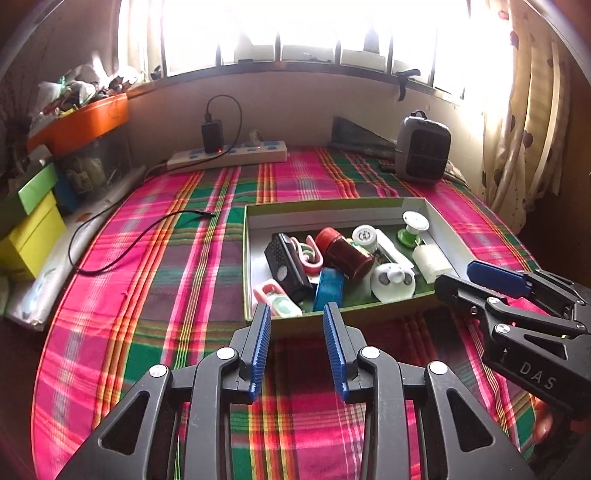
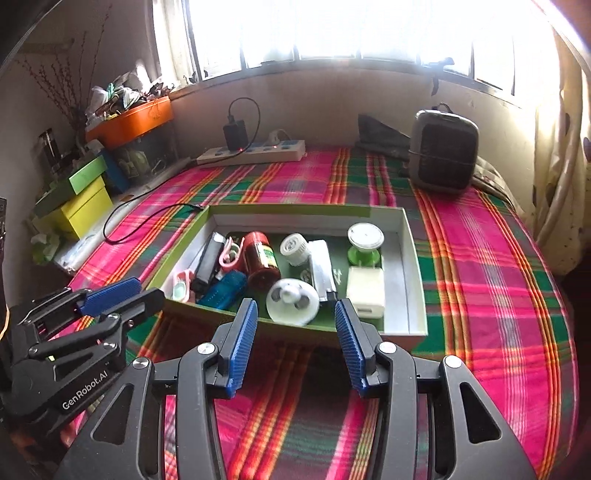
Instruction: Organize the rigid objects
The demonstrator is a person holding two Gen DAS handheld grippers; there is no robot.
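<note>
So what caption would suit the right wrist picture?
Open right tool poised before a green-rimmed cardboard box of small household items on a pink plaid cloth.

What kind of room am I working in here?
Probably a bedroom or a lived-in room at home: a plaid cloth covers what looks like a bed, a power strip lies under the window, and a curtain hangs at the right.

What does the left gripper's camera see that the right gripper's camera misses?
Only the left wrist view shows the right gripper from the side, marked DAS. Only the right wrist view shows the left gripper from the side, marked GenRobot.AI, plus bare twigs. Both show the green box of small items, the power strip and the grey heater.
</note>
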